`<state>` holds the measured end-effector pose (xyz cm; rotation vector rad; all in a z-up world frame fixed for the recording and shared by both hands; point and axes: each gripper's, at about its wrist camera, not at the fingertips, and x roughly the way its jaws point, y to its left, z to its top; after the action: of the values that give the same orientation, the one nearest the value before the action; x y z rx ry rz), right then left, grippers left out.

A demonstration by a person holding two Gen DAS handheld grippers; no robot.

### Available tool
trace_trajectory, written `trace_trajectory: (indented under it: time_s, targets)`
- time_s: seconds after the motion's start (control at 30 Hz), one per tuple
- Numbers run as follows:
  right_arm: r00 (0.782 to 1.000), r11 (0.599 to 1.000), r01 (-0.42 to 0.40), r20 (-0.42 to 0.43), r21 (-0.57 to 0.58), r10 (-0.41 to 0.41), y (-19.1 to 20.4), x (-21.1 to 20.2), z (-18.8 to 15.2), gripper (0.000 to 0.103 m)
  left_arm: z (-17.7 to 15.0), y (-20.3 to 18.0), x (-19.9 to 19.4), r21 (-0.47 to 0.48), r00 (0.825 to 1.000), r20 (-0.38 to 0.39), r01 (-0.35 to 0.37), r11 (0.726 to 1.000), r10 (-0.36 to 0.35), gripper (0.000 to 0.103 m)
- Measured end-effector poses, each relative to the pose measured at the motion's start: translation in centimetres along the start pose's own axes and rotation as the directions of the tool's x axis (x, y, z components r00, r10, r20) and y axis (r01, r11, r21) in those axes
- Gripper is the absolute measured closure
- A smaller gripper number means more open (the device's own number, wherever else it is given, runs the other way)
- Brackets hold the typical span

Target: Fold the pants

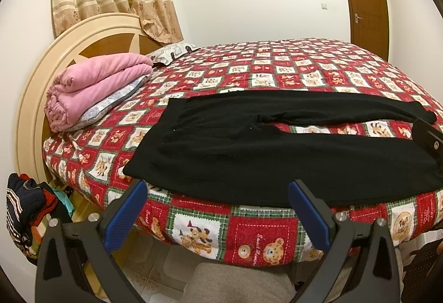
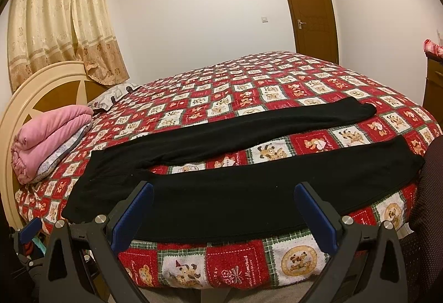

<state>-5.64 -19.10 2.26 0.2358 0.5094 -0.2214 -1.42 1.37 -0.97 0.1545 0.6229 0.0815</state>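
Black pants [image 1: 277, 153] lie flat on the bed near its front edge, waistband to the left and both legs stretched to the right. The two legs [image 2: 249, 192] are spread apart with quilt showing between them. My left gripper [image 1: 218, 189] is open just before the bed edge, facing the waist and hip part, with nothing between its blue pads [image 1: 130, 217]. My right gripper [image 2: 224, 188] is also open with nothing in it, facing the middle of the near leg. A blue pad of the left gripper [image 2: 30, 228] shows at the lower left of the right wrist view.
A red patchwork quilt with bears [image 1: 277, 73] covers the bed. A folded pink blanket [image 1: 94, 90] and a pillow [image 1: 171, 51] lie by the cream headboard [image 1: 33, 87]. Clothes [image 1: 25, 209] hang left of the bed. A brown door [image 2: 310, 9] stands behind.
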Motion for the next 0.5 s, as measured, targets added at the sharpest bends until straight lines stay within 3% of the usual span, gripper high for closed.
trace_trajectory:
  time_s: [0.5]
  targets:
    - [1.0, 1.0, 0.001, 0.0, 0.0, -0.001, -0.06, 0.08, 0.03, 0.001, -0.32, -0.26, 0.56, 0.0, 1.0, -0.022, 0.005, 1.0, -0.005, 0.0]
